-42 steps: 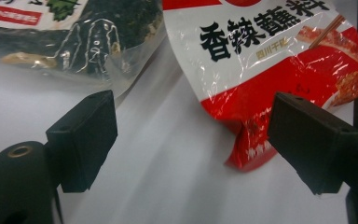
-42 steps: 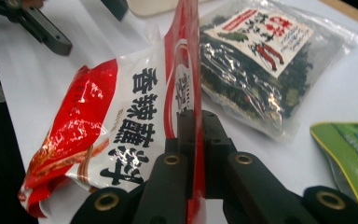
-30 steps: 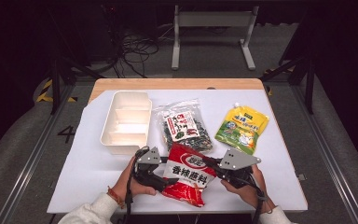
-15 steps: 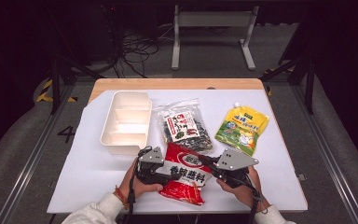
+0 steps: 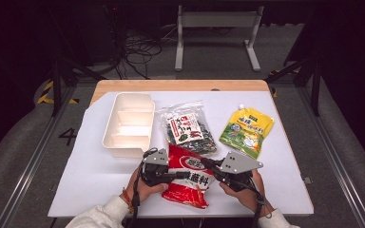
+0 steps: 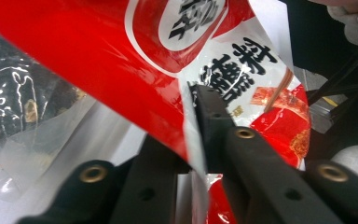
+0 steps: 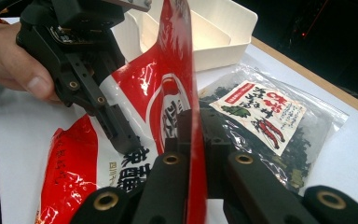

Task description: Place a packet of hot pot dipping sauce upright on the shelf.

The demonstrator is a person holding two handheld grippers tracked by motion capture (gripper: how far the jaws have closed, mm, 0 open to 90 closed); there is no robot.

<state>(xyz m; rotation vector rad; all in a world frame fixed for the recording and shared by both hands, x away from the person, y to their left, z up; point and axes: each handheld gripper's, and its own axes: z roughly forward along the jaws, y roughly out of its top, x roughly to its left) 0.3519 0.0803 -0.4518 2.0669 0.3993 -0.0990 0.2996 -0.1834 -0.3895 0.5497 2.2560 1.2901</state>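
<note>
The red sauce packet (image 5: 188, 175) lies at the counter's (image 5: 85, 185) near edge, just in front of the white tray (image 5: 128, 124) and the seaweed bag (image 5: 188, 133). Left tongs (image 5: 176, 175) have just been closing and now pinch its left edge; right tongs (image 5: 209, 164) clamp its right edge. Step in hand: securing a two-sided grip. Next, probably, lift evenly toward the tray, keeping it taut.

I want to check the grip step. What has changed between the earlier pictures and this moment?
The left gripper has just been closing its jaws and now pinches the left edge of the red packet. It was open beside that edge a second ago. The right gripper was already shut on the packet's other edge and stayed so. The white tray, the dark clear bag and the yellow-green pouch have not moved.
</note>
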